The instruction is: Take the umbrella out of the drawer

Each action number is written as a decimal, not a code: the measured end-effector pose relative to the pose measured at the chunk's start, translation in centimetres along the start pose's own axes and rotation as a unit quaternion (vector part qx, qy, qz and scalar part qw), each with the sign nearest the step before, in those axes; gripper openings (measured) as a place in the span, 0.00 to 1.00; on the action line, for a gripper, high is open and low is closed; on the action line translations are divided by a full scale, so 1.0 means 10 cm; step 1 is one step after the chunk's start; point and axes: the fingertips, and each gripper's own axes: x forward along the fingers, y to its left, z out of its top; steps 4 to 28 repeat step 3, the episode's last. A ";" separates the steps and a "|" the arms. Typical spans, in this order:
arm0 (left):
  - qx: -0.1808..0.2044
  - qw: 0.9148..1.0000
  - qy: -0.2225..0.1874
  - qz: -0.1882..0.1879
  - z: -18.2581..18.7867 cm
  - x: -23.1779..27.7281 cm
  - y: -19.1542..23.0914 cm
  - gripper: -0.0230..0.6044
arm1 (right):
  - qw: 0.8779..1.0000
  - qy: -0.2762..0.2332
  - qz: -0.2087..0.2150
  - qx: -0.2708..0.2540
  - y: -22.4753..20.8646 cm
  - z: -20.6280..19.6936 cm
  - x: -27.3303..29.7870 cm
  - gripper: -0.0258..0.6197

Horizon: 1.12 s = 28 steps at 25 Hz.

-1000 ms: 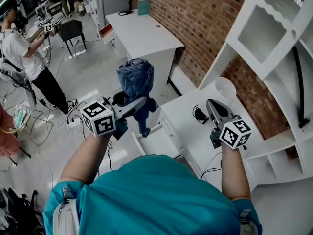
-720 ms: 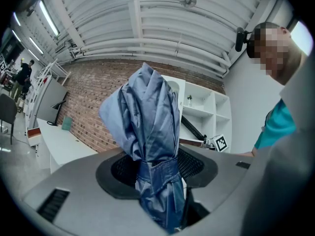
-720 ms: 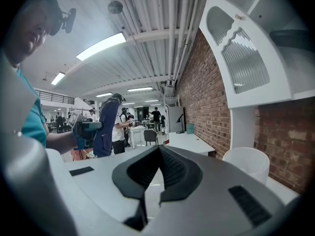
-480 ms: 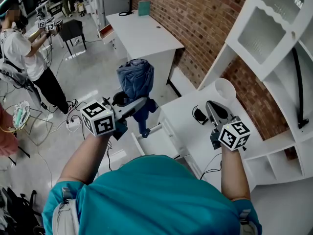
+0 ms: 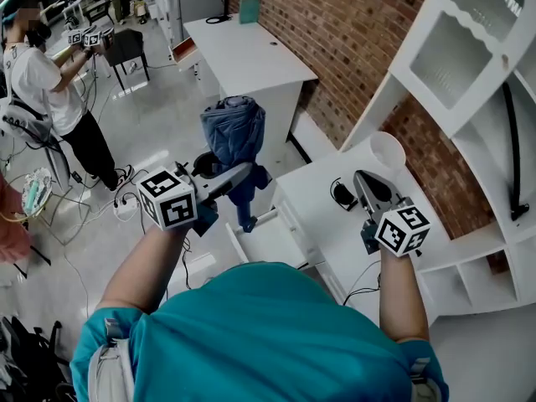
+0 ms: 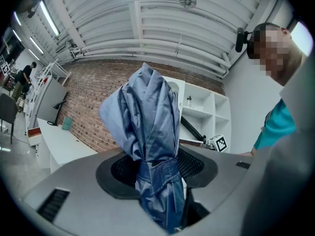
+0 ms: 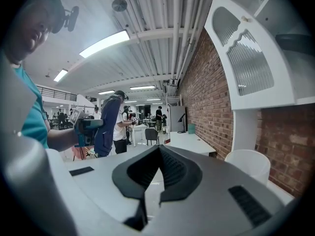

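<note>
Drawer (image 5: 272, 241) stands open in white cabinet (image 5: 311, 208); contents not made out. Umbrella (image 5: 233, 134), blue, folded, upright, out of drawer and above it, clamped at strap by left gripper (image 5: 241, 172). Right gripper (image 5: 362, 178) jaws together, nothing between, over cabinet top near white cup (image 5: 387, 151). Brick wall (image 5: 335, 32) behind; grey floor (image 5: 151, 141).

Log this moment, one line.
left gripper: shut on folded blue umbrella | umbrella: out of open drawer | right gripper: shut, empty, over white counter
</note>
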 end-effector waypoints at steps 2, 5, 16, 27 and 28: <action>0.000 1.000 0.000 -0.001 0.01 0.00 -0.01 0.41 | 1.000 0.000 0.000 -0.001 0.01 0.00 0.00 0.07; 0.001 1.000 0.000 -0.002 0.01 0.00 -0.01 0.40 | 1.000 0.000 0.001 -0.002 0.01 0.01 0.00 0.07; 0.001 1.000 0.000 -0.002 0.01 0.00 -0.01 0.40 | 1.000 0.000 0.001 -0.002 0.01 0.01 0.00 0.07; 0.001 1.000 0.000 -0.002 0.01 0.00 -0.01 0.40 | 1.000 0.000 0.001 -0.002 0.01 0.01 0.00 0.07; 0.001 1.000 0.000 -0.002 0.01 0.00 -0.01 0.40 | 1.000 0.000 0.001 -0.002 0.01 0.01 0.00 0.07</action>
